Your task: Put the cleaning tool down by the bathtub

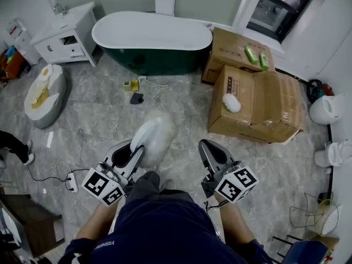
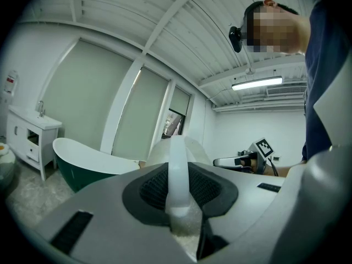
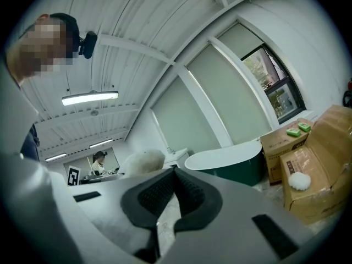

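The cleaning tool (image 1: 154, 136) is a white fluffy brush on a pale handle. My left gripper (image 1: 135, 147) is shut on that handle (image 2: 177, 169), and the fluffy head (image 2: 190, 147) sticks out past the jaws, above the marble floor. The green bathtub with a white rim (image 1: 151, 37) stands at the far side of the room, well beyond the tool; it also shows as the bathtub (image 2: 82, 161) and the bathtub (image 3: 225, 158). My right gripper (image 1: 206, 146) is held level with the left one, shut with nothing between its pads (image 3: 187, 194).
Cardboard boxes (image 1: 256, 100) stand right of the tub, one with a white puff (image 1: 231, 102) on its side, another with green sponges (image 1: 257, 55) on top. A white vanity cabinet (image 1: 66, 34) is at far left. Small items (image 1: 132, 85) lie by the tub. A power strip (image 1: 71, 181) lies near my left.
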